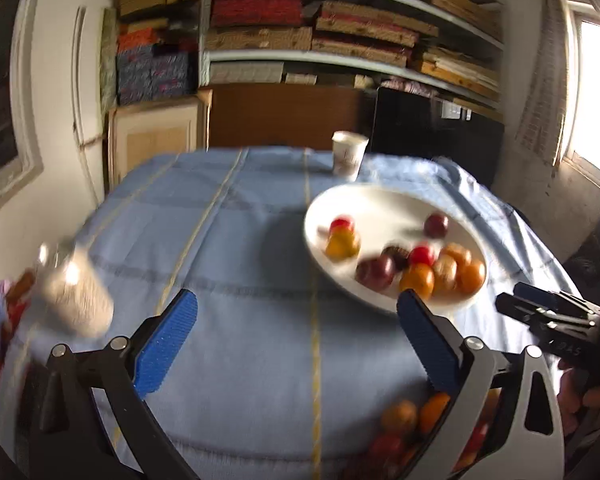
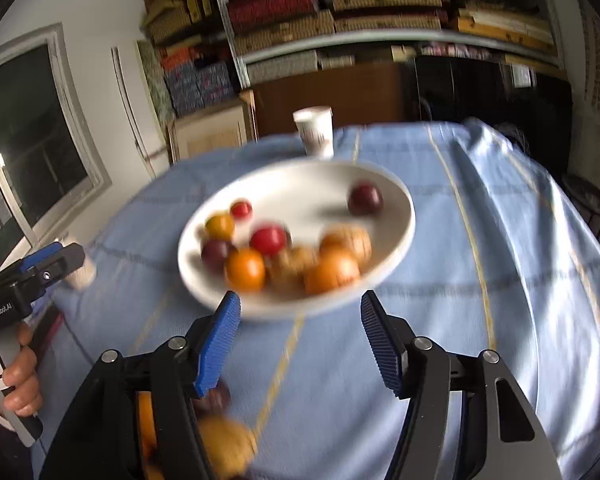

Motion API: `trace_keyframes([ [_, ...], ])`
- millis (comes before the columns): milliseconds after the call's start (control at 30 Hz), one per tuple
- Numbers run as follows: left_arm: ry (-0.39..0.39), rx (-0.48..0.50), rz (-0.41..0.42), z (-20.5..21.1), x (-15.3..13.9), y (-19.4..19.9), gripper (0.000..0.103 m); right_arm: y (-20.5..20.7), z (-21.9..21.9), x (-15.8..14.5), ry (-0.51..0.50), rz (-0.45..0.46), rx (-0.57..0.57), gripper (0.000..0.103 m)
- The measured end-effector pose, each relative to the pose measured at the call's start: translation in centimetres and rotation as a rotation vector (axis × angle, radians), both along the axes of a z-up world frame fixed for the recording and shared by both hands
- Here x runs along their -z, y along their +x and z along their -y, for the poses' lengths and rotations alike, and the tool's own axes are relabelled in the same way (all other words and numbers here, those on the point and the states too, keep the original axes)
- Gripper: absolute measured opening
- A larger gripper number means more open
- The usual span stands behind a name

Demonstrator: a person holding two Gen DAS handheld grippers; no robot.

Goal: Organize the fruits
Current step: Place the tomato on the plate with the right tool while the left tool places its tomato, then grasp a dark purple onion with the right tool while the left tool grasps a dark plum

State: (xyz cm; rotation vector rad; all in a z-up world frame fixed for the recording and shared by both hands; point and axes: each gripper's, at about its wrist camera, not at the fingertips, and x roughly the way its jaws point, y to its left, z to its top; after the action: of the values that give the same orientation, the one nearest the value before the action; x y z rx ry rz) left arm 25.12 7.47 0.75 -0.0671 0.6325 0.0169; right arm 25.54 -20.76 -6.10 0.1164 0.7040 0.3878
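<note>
A white plate [image 2: 396,240] sits on the counter [image 2: 500,280], which is draped in a light blue cloth with thin yellow lines. In the right wrist view the fruits [image 2: 296,256] on it crowd toward the plate's 6 o'clock edge: several orange ones, a red one, a dark purple one and some brownish pieces that motion blur leaves hard to name. A lone dark plum [image 2: 365,199] lies apart toward 2 o'clock on the plate, and a small red and a yellow fruit sit near 9 o'clock. More loose fruit [image 2: 228,446] lies on the cloth at the bottom of this view, partly hidden behind the gripper frame, possibly an orange and a plum.

The right gripper [image 2: 300,344] hovers just short of the plate's near rim, its blue pads spread wide with nothing between them. The left gripper [image 1: 296,344] hangs over bare cloth with the plate at its 1 o'clock, likewise spread wide and holding nothing.

A paper cup [image 2: 314,132] stands beyond the plate at 12 o'clock. A blurred pale container [image 1: 74,292] stands near the counter's left edge, at 9 o'clock in the left wrist view. Stacked shelves [image 1: 340,32] fill the back wall.
</note>
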Motion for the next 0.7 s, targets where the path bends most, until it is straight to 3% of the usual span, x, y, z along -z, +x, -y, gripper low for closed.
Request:
trace_keyframes([
  [67, -0.025, 0.002, -0.073, -0.7, 1.5, -0.9, 0.098, -0.8, 0.5, 0.8, 0.034, -0.050, -0.026, 0.064],
  [200, -0.087, 0.006, -0.124, -1.9, 2.7, -2.7, 0.098, -2.2, 0.7, 2.0, 0.087, -0.130, -0.082, 0.064],
  [500, -0.041, -0.049, -0.128, -2.6, 3.6, -4.2, 0.098, -4.4, 0.7, 1.5, 0.037, -0.101, -0.124, 0.064],
  [600, -0.039, -0.054, -0.128, -2.7, 3.6, -4.2, 0.098, -5.2, 0.6, 1.6, -0.005, -0.101, -0.193, 0.064],
  [700, -0.049, -0.062, -0.135, -3.1, 3.6, -4.2, 0.098, -5.9, 0.5, 2.4, -0.003, -0.160, -0.315, 0.064],
])
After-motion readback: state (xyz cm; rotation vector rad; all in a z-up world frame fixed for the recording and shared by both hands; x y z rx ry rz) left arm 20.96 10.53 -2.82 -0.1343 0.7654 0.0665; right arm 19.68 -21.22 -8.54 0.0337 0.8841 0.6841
